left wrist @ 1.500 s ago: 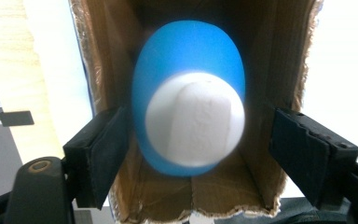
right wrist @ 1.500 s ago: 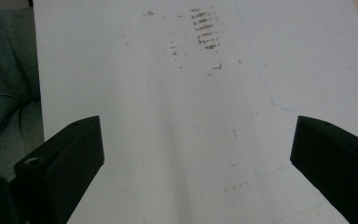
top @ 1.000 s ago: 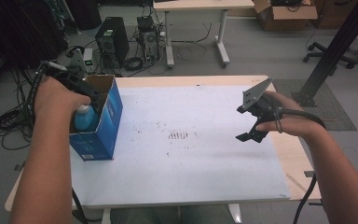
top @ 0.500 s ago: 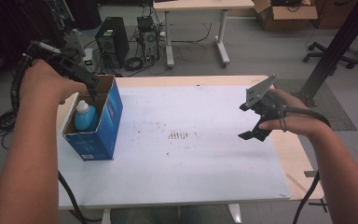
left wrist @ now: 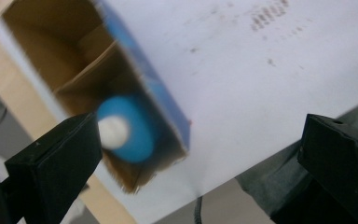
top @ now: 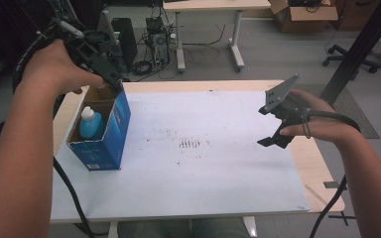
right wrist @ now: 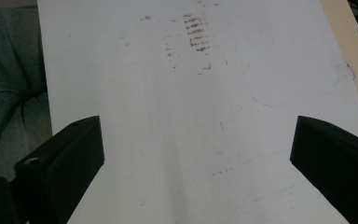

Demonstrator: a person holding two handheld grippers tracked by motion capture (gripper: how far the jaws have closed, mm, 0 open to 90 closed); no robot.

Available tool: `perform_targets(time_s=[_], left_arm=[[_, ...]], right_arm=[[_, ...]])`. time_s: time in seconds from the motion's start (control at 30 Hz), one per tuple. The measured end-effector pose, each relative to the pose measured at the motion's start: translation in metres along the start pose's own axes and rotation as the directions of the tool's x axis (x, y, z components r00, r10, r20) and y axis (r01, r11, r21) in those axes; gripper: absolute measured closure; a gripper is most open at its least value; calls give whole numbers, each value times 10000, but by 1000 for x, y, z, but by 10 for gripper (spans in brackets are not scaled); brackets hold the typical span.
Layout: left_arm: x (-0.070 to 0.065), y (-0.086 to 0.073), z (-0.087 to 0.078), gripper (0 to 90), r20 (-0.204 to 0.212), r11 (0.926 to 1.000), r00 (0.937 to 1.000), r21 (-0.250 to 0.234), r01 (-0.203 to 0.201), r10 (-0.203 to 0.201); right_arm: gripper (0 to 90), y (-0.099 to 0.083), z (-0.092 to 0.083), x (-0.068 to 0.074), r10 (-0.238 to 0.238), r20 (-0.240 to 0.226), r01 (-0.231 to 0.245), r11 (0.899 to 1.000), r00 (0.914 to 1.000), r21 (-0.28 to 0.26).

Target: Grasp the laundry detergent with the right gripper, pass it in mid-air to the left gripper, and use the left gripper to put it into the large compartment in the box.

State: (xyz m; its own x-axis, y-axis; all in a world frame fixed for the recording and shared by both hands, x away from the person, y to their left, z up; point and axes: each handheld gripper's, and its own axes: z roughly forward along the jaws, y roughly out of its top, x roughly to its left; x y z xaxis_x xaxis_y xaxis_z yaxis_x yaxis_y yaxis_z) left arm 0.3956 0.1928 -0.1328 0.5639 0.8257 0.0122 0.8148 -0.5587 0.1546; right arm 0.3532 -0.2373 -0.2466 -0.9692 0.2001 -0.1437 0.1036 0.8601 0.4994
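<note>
Jaws of the left gripper (top: 110,79) have just been opening and now stand wide with nothing between them; the left gripper view looks down past them into the box (left wrist: 135,93), where the bottle (left wrist: 126,128) stands. A second ago that hand was down at the box mouth with the bottle under it; now it has lifted clear and hangs above the box's far end, so I judge the bottle has been let go inside and this placing step is done. The blue bottle (top: 90,124), white cap up, sits in the near part of the box (top: 106,134), which stands on the white sheet near the desk's (top: 317,163) left edge. Over the right side of the desk, the right gripper (top: 273,139) has kept its place, jaws spread and empty above the bare sheet (right wrist: 191,140). A pale label on the box's near face is too small to read; no brand can be made out.
</note>
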Motion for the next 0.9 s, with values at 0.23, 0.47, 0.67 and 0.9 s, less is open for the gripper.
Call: perform_targets(time_s=[0.23,0.47,0.67,0.9], left_arm=[[-37,14,9,2,135,9780,9788,387,-2049,2045],[-72,21,22,2,221,9156,9177,624,-3972,3966],[-90,23,41,2,394,8572,8638,1078,-5035,5024],[-100,20,64,2,626,8170,8276,1344,-5608,5578]], right_arm=[[30,2,0,2,-114,-52,115,9996,9999,273],[30,4,4,3,-191,-183,202,9979,9997,608],[30,7,8,3,-265,-357,295,9960,9990,844],[31,10,16,4,-388,-566,466,9886,9976,1431]])
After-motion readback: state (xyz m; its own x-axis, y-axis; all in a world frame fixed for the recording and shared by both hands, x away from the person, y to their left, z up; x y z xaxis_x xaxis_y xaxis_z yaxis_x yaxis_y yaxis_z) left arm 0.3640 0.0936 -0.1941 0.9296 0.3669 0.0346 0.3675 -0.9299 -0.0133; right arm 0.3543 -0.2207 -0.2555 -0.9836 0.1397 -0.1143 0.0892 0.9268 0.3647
